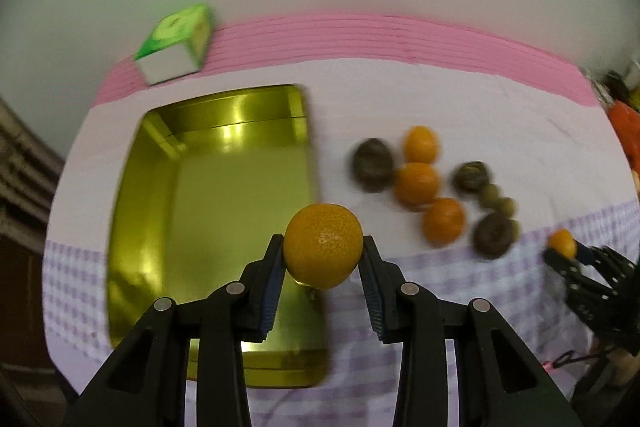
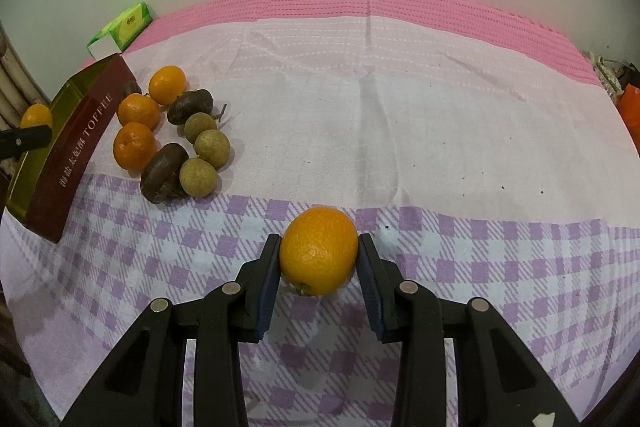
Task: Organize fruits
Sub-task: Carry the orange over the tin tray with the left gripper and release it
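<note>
My left gripper (image 1: 323, 247) is shut on a small orange (image 1: 323, 245) and holds it above the right edge of an open gold tin (image 1: 216, 195). My right gripper (image 2: 319, 247) is shut on another orange (image 2: 319, 251) just above the checked cloth. A pile of fruit lies right of the tin: three oranges (image 2: 138, 111), dark brown fruits (image 2: 164, 173) and tan round fruits (image 2: 199, 177). The same pile (image 1: 416, 185) is blurred in the left wrist view. The tin's red TOFFEE side (image 2: 76, 155) shows in the right wrist view.
A green and white carton (image 1: 176, 43) stands at the back left by the wall, also in the right wrist view (image 2: 122, 27). A pink, white and purple-checked cloth (image 2: 400, 127) covers the surface. Orange clutter (image 2: 632, 107) sits at the far right edge.
</note>
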A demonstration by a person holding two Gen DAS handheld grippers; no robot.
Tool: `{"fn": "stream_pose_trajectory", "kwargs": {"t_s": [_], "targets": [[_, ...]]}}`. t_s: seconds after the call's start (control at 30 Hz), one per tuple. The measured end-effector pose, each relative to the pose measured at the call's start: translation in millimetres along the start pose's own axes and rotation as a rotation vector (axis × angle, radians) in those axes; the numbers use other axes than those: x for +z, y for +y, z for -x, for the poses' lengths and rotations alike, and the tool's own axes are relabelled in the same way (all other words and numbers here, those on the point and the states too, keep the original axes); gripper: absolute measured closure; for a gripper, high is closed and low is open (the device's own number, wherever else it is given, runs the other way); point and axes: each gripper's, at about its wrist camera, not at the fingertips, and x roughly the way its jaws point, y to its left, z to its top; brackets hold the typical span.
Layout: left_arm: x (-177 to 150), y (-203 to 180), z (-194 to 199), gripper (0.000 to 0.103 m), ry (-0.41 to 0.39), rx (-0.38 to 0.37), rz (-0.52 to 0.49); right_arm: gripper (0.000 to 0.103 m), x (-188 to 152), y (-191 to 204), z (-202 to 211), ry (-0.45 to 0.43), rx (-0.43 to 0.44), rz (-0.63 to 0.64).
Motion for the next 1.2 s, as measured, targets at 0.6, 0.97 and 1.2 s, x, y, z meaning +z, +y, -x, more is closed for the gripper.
{"fn": "stream_pose_trajectory", "kwargs": {"t_s": [0.6, 0.97, 1.2], "targets": [[-34, 79, -35, 0.065, 0.083, 0.112, 0.098, 0.068, 2, 6, 0, 0.009, -0.041, 0.015], [-40, 86, -51, 0.065, 0.116, 0.119, 0.115, 0.068, 3, 8, -1, 0.015, -0.057, 0.018], [-42, 88, -55, 0.065, 0.125, 0.121, 0.114, 0.068, 3, 9, -2, 0.017, -0.060, 0.018]]}}
